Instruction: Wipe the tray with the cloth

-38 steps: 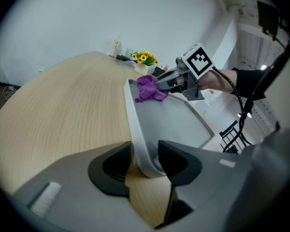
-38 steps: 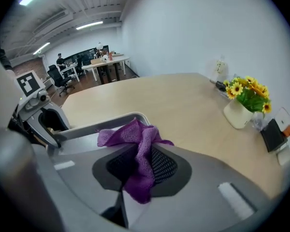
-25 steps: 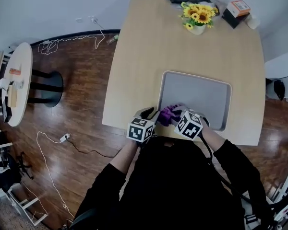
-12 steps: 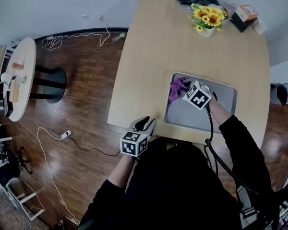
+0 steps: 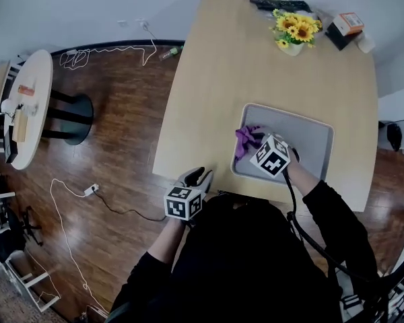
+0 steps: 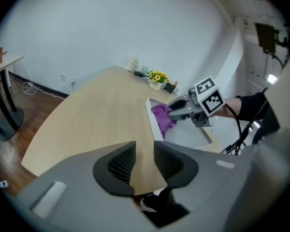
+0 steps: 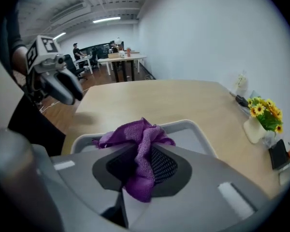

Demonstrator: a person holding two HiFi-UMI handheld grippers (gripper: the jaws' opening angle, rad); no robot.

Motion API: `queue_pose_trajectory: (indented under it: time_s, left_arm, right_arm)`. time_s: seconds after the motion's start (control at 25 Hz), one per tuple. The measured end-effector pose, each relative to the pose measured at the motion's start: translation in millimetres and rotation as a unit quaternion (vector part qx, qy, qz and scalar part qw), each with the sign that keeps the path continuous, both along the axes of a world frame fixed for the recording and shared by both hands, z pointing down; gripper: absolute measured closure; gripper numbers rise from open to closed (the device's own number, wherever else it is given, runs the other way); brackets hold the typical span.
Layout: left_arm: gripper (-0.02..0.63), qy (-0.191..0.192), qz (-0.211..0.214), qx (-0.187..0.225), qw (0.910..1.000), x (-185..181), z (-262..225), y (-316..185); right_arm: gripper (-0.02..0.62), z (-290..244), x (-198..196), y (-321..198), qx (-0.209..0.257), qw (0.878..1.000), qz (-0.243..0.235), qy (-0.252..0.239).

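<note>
Wiping seems midway: the right gripper (image 5: 257,144) jaws grip the cloth (image 5: 244,140) on the tray (image 5: 310,147), left part (the rest probably unwiped); left gripper (image 5: 196,177) jaws closed, empty.

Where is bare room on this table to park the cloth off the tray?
Bare tabletop runs left of the tray and between it and the sunflowers. The far edge is crowded: sunflowers, orange box, dark items.
</note>
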State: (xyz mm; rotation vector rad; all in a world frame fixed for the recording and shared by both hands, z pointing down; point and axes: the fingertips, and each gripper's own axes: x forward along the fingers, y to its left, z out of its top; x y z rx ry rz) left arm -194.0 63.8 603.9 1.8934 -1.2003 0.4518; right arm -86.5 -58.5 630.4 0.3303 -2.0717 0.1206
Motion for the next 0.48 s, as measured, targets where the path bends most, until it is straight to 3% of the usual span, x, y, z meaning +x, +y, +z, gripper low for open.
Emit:
queue_pose_trajectory:
  time_s: [0.16, 0.24, 0.36, 0.48]
  left_arm:
    - [0.506, -0.001, 0.041, 0.011, 0.9991, 23.8, -5.5, -13.5]
    - [0.506, -0.007, 0.060, 0.014, 0.9981, 34.4, -7.0, -19.0]
    - [0.506, -0.020, 0.075, 0.020, 0.9968, 43.5, -7.4, -27.3]
    - [0.506, -0.041, 0.083, 0.022, 0.9955, 54.0, -1.1, -36.5]
  right_arm:
    - [0.518, 1.1, -8.7, 72.6, -0.023, 0.998, -0.057, -0.007]
    - [0.522, 1.5, -9.4, 94.3, -0.033, 0.997, -0.063, -0.017]
    - [0.522, 0.3, -4.4, 100.4, -0.035, 0.998, -0.043, -0.032]
    - [0.522, 0.3, 24.7, 99.7, -0.049, 0.998, 0.001, -0.040]
